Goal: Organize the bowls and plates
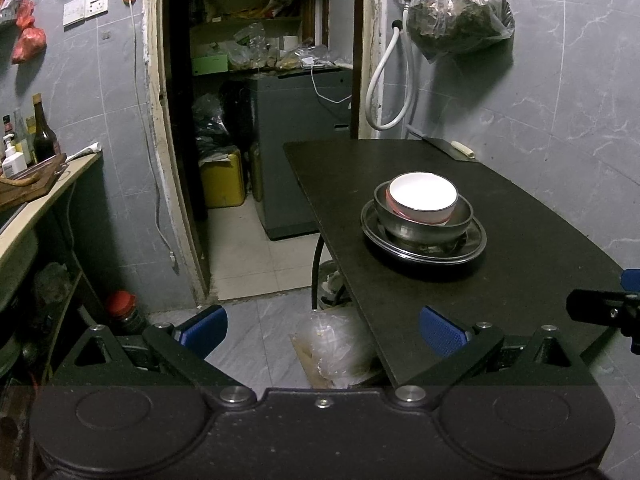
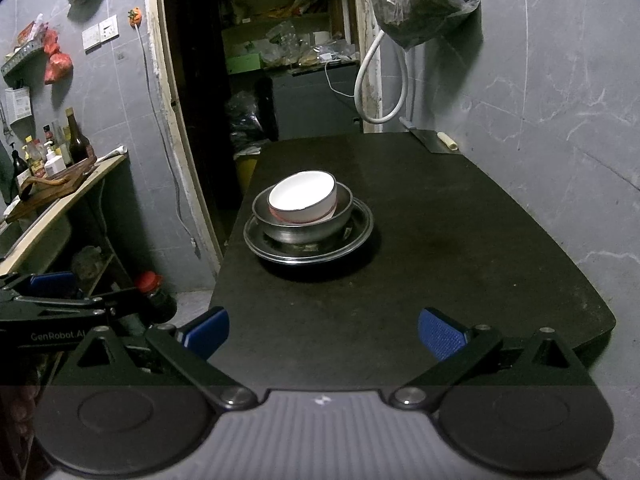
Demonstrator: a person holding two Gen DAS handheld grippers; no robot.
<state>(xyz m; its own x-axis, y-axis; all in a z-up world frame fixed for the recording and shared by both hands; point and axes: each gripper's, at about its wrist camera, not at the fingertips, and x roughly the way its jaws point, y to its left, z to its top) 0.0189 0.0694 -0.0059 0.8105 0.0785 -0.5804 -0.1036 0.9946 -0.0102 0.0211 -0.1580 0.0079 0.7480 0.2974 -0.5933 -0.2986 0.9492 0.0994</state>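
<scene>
On the black table (image 1: pixel 520 280) (image 2: pixel 460 240) stands one stack: a white bowl (image 1: pixel 423 196) (image 2: pixel 302 196) with a red underside sits tilted in a steel bowl (image 1: pixel 424 224) (image 2: pixel 304 226), which rests on round steel plates (image 1: pixel 424 250) (image 2: pixel 308 250). My left gripper (image 1: pixel 324 330) is open and holds nothing; it hangs off the table's left front corner, well short of the stack. My right gripper (image 2: pixel 324 332) is open and holds nothing, low over the table's near edge, with the stack ahead and slightly left. The left gripper (image 2: pixel 52 284) shows at the right wrist view's left edge.
A cleaver (image 1: pixel 452 148) (image 2: pixel 434 141) lies at the table's far end by the grey wall. A doorway (image 1: pixel 256 120) opens left of the table. A counter with bottles (image 1: pixel 36 140) (image 2: pixel 60 152) stands at the left. A plastic bag (image 1: pixel 336 344) and a red-capped jar (image 1: pixel 124 312) sit on the floor.
</scene>
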